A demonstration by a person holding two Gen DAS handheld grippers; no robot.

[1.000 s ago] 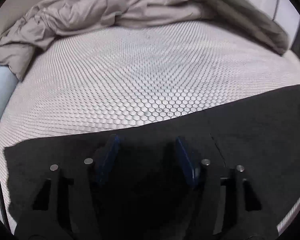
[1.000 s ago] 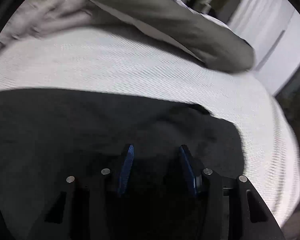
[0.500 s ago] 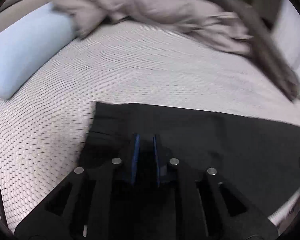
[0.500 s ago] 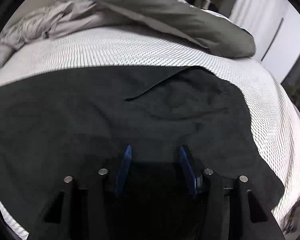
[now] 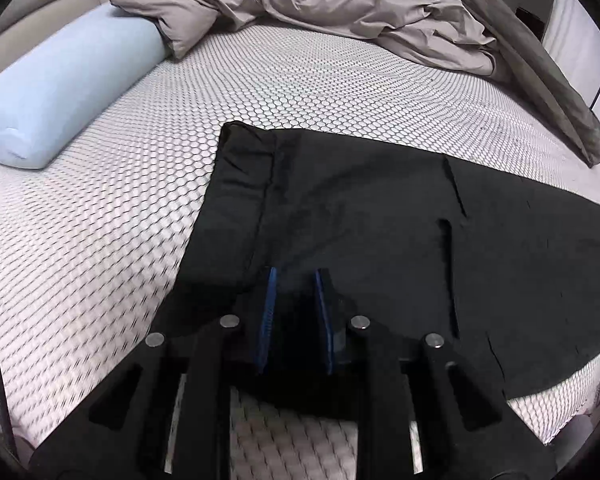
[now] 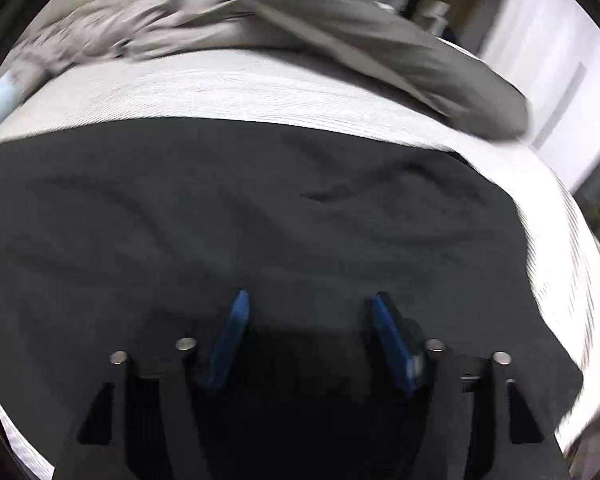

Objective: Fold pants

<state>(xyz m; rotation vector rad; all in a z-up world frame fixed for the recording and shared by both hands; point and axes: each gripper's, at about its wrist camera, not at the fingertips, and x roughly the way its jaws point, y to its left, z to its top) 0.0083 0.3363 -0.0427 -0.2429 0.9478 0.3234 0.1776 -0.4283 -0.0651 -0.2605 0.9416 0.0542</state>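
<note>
Now, from the left wrist, our left gripper (image 5: 294, 276) has its fingers drawn narrow over the near edge of the black pants (image 5: 380, 220), which lie spread flat on the honeycomb-patterned bed (image 5: 100, 240); whether cloth is pinched, we cannot tell. Over on the right wrist, blurred, our right gripper (image 6: 308, 300) hovers fingers wide above the pants. Folding looks barely begun; next we need a firm hem grip. No containers anywhere.

My right wrist view is smeared — the crumpled grey-beige duvet (image 6: 284, 20) has no crisp folds. The flat black fabric pants (image 5: 380, 208) run past the left view's right edge — that end is unseen.
</note>
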